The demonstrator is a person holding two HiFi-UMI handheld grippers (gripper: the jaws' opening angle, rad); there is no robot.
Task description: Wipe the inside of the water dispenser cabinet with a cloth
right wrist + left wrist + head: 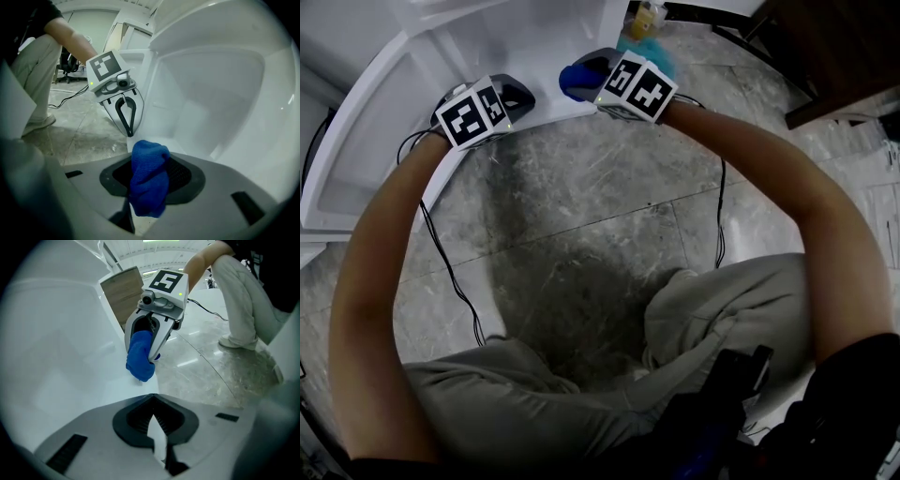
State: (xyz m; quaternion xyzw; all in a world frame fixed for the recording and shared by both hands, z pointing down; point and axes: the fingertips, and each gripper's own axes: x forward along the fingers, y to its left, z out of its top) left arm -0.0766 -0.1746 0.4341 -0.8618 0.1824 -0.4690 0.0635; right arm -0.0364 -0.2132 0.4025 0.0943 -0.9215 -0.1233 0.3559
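Observation:
A bunched blue cloth (149, 183) sticks out between the pads of my right gripper (150, 164), which is shut on it. In the head view this gripper (586, 80) holds the cloth (575, 82) at the lower edge of the white water dispenser cabinet (441, 47). The cabinet's smooth white inside (211, 93) opens just ahead of the cloth. My left gripper (520, 96) hangs to the left, shut and empty, its jaws (127, 132) pointing down at the cabinet's edge. From the left gripper view its own jaws (153, 420) are closed, and the cloth (139, 357) touches the white surface (56, 348).
Grey marble floor (581, 187) lies under both arms, with black cables (450, 272) trailing across it. The person's bent legs (581, 394) fill the near side. A brown wooden piece (844, 56) stands at the far right, and a yellow and teal item (647, 23) beside the cabinet.

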